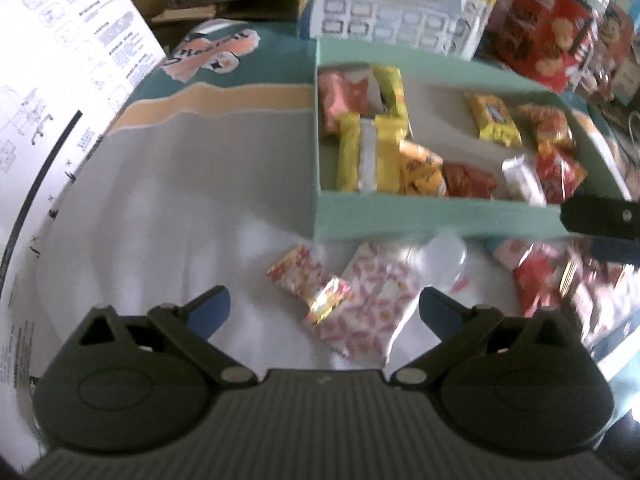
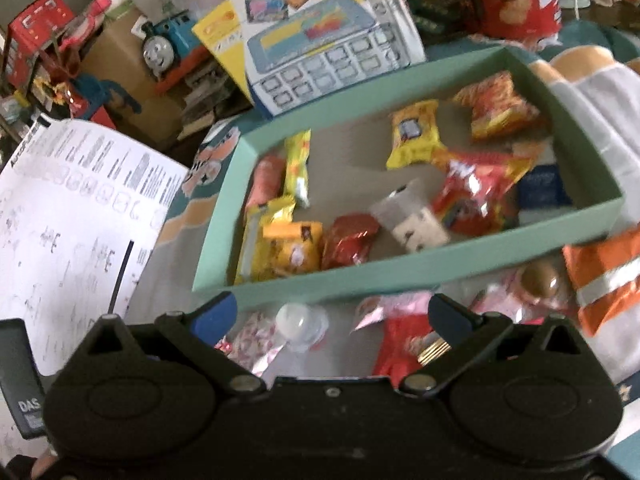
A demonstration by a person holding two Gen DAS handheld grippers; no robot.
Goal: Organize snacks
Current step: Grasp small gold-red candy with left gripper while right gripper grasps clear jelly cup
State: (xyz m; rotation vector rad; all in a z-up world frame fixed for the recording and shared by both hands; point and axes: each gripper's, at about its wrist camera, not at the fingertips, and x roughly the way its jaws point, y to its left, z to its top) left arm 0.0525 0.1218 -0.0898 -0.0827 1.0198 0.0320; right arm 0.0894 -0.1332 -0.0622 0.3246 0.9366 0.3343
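Observation:
A mint-green box (image 1: 436,218) (image 2: 400,268) on the cloth holds several snack packets: yellow bars (image 1: 378,152), a yellow pack (image 2: 414,134), a red foil pack (image 2: 348,240). In front of the box lie loose snacks: a small red-and-yellow packet (image 1: 310,282), a pink-patterned white bag (image 1: 372,312) and a clear jelly cup (image 2: 298,320). My left gripper (image 1: 324,314) hangs open above these, nothing between its blue pads. My right gripper (image 2: 332,316) is open too, over the jelly cup and a red packet (image 2: 404,344). Its dark finger (image 1: 600,216) shows at the right edge of the left wrist view.
A white instruction sheet (image 1: 60,120) (image 2: 68,220) lies left of the box. Behind the box stand a toy cash-register carton (image 2: 320,40), red biscuit packs (image 1: 548,36) and a blue toy train (image 2: 168,44). An orange-striped bag (image 2: 608,276) and more pink and red packets (image 1: 552,280) lie at the right.

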